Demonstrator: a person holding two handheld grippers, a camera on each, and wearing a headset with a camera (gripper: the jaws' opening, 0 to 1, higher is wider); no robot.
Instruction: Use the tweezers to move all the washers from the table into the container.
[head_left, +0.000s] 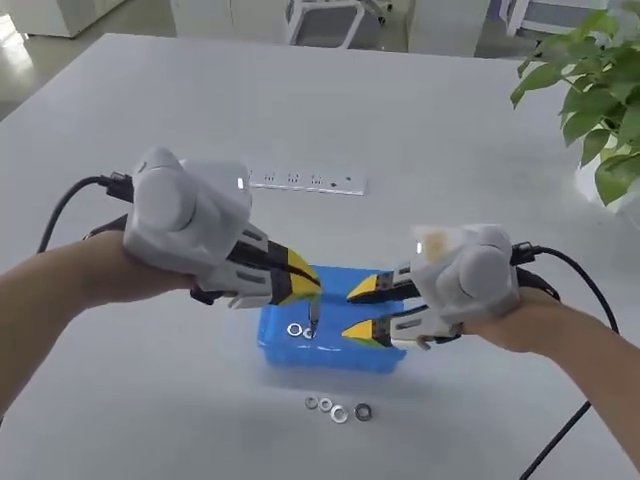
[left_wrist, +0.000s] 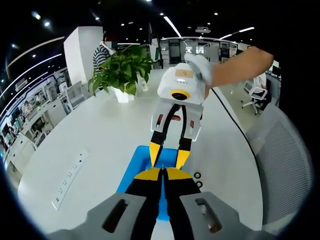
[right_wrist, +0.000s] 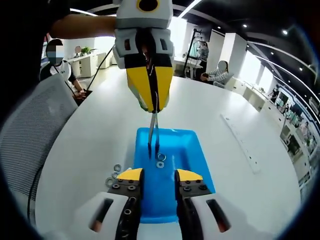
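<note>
Head view: left gripper clamped on tweezers, tips down over blue container. Four washers lie on table at 5 o'clock from the tips, row running 9-to-3. Right gripper has jaws apart, holding nothing.

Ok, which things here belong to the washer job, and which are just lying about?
Part of the job:
- tweezers, held in the left gripper
- blue container
- washers inside it
- loose washers beside it
- right gripper, open

Just lying about:
- power strip
- potted plant
</note>
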